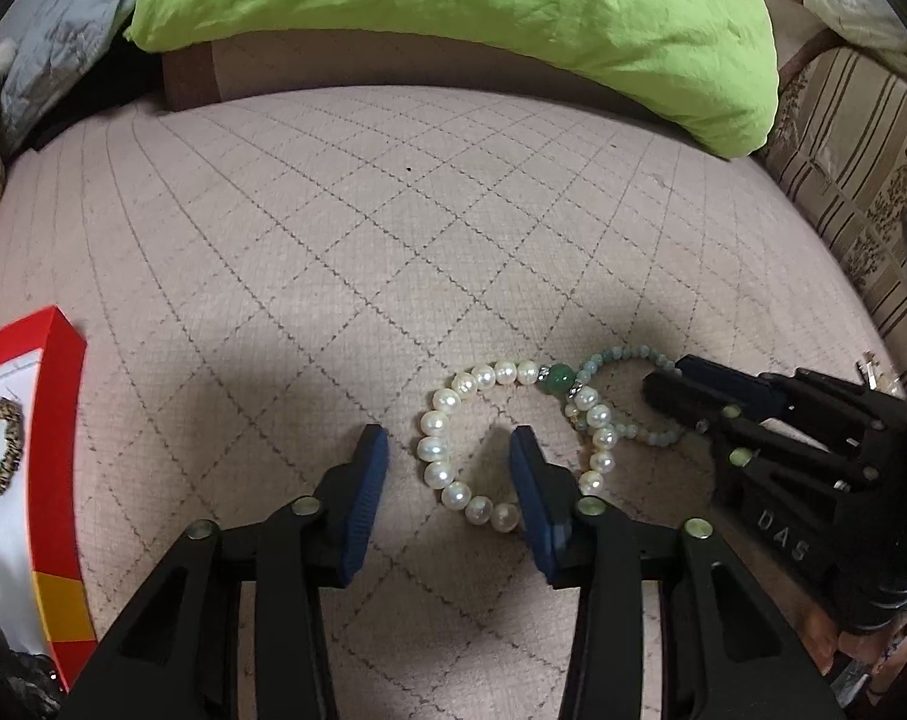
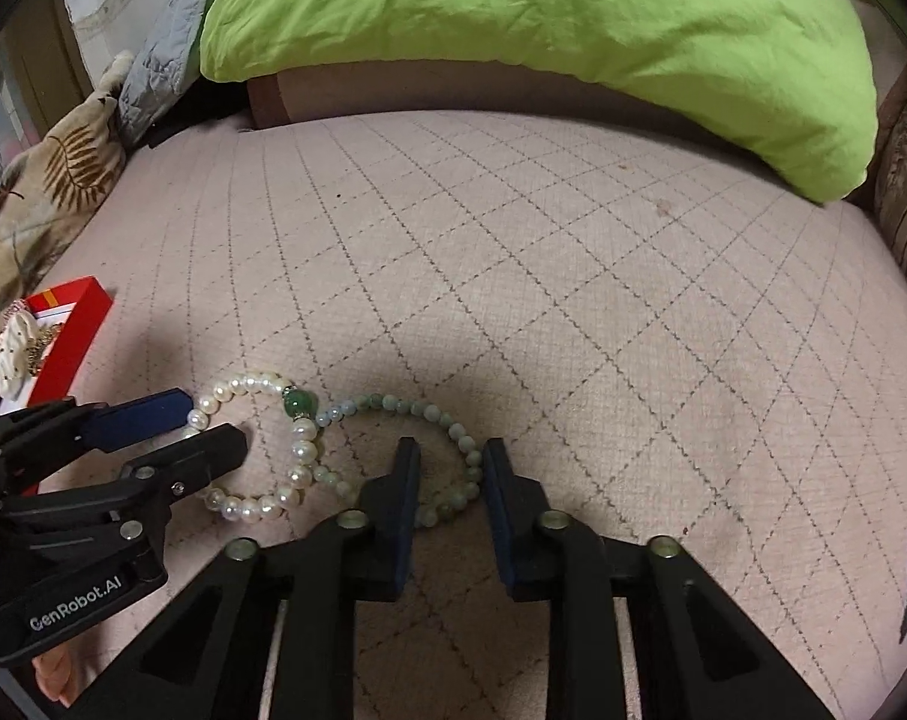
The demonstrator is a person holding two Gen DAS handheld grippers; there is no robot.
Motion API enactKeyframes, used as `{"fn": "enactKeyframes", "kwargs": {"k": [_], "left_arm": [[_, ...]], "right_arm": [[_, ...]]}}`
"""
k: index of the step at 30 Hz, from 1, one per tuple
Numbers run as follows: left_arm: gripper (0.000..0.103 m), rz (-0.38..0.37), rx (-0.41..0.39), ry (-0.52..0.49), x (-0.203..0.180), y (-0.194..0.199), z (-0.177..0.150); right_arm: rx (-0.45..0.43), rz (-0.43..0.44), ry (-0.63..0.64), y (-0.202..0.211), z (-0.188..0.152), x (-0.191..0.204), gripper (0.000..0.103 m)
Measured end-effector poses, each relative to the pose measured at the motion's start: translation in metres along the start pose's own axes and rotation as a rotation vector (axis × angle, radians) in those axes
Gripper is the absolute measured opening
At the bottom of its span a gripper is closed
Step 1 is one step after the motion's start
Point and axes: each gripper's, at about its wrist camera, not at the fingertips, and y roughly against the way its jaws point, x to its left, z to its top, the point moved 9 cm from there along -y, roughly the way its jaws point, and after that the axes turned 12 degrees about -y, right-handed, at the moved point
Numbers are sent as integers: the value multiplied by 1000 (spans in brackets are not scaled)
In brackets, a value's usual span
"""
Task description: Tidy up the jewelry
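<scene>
Both tools, left (image 1: 447,456) and right (image 2: 450,468), hung spread over overlapping pearl (image 1: 453,420) and jade (image 2: 447,420) bracelets on the cushion (image 1: 393,228), apparently mid-pickup; next, closing on beads.

Your left finger (image 1: 534,498) is covering part of the pearl bracelet (image 1: 447,402); the frame edge is cutting off the red box (image 1: 57,420).
</scene>
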Motion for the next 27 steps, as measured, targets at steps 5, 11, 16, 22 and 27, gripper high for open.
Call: {"fn": "enactKeyframes", "kwargs": {"k": [5,11,16,22,27], "left_arm": [[14,3,1,7,1,3,-3],[9,-11,-1,25,1,10,-5],[9,-23,-23,31,-1,24,-7],[9,-22,-65,-2,-11,51,-8],[9,-30,-86,-9,-18,70,-11]], "right_arm": [[-8,2,-21,1,0,-3,7],[-11,19,-67,8,0,-6,6],[-17,61,-138,20,-3,-11,6],[-52,105,-197,44,-4,-15,6],[-74,120,-202,61,-5,-9,6]]}}
